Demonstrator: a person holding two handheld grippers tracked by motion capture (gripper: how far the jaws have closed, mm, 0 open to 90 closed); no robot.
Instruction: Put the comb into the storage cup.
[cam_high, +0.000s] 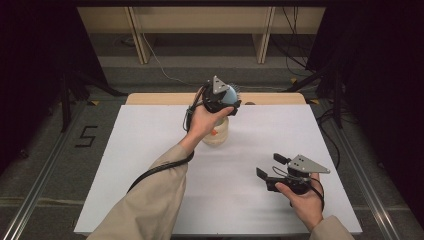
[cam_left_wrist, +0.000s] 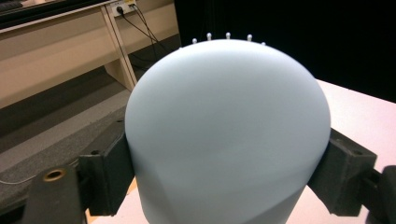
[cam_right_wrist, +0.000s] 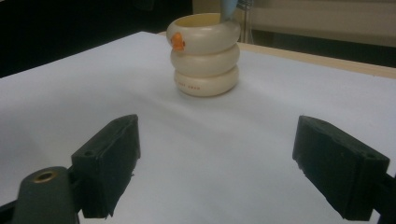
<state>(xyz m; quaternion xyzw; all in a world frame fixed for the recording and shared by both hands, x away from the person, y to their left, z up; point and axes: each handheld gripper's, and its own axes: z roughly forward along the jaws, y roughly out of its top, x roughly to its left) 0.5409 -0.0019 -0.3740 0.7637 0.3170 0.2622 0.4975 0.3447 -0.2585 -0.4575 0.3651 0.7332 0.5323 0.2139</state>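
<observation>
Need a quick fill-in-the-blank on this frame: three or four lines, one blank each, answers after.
1. The left gripper is shut on the pale ____ brush head.
2. The cream holder is shaped like ____ stacked rings.
3. The small mark near the holder's rim is ____ in colour.
4. The right gripper has its jaws ____ over the white table.

Missing words: blue; three; orange; open

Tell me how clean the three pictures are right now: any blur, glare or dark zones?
High view: white table evenly lit, surroundings very dark. Left gripper view: pale blue brush between the jaws is soft, too near for focus. Right gripper view: cream holder fairly sharp, near jaws slightly soft; no glare.
</observation>
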